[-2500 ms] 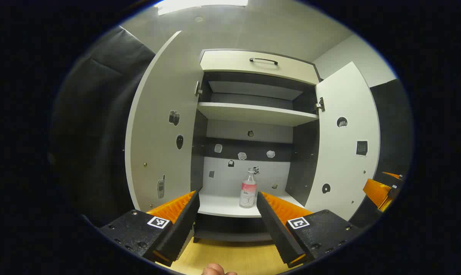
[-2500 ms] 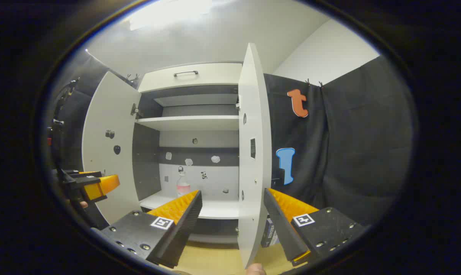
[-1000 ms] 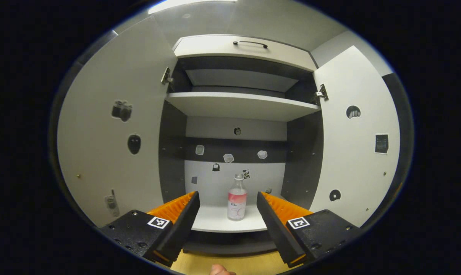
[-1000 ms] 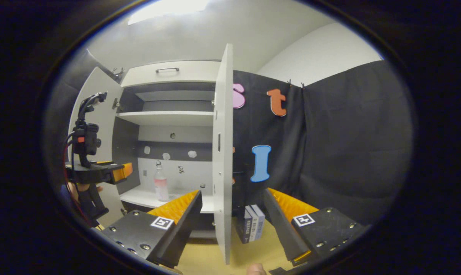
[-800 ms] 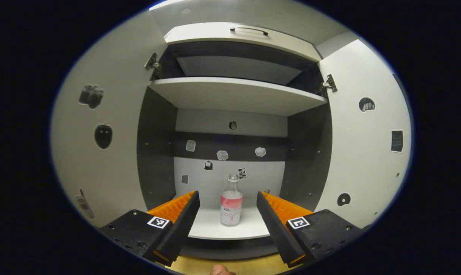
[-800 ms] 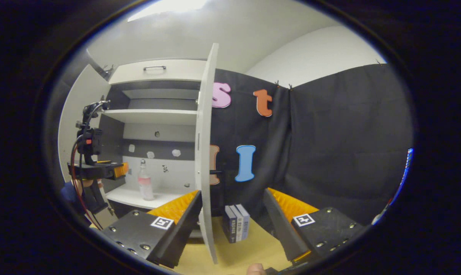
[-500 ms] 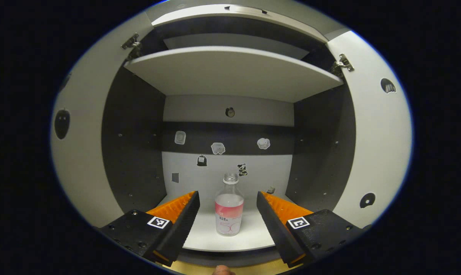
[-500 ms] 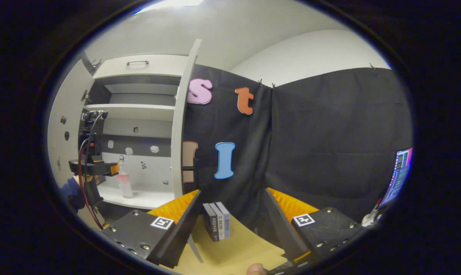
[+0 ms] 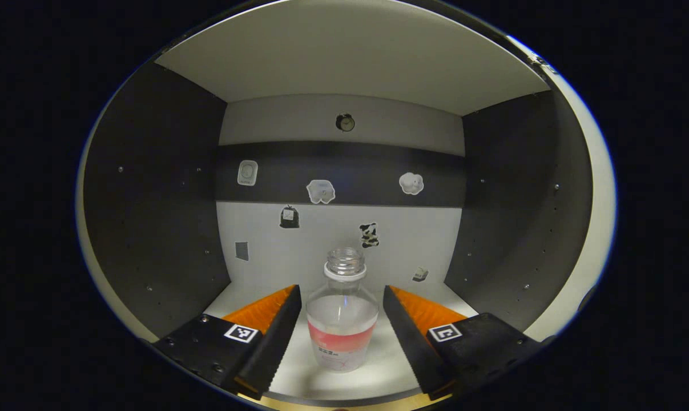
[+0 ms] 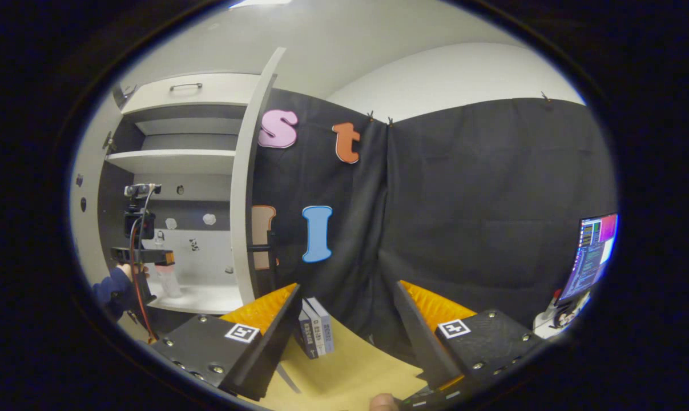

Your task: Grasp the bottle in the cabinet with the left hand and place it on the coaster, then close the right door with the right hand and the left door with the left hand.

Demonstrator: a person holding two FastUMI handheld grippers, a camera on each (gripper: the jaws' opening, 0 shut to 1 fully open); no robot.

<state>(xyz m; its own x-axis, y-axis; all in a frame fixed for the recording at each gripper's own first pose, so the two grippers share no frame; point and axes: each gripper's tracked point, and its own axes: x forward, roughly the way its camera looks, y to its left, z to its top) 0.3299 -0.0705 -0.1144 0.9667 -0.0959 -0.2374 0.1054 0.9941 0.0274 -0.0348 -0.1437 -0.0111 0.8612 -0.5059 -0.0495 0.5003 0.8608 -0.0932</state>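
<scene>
Left gripper view: my left gripper point(image 9: 342, 319) gapes around the bottle point(image 9: 342, 319).
I'd square up, then squeeze below its shoulder.

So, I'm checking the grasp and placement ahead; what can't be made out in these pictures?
- Bottle in the left gripper view: its label print is too small to make out.
- The same bottle in the right gripper view: mostly hidden behind the left claw.
- Books on the table: lower ends hidden by the right claw.
</scene>
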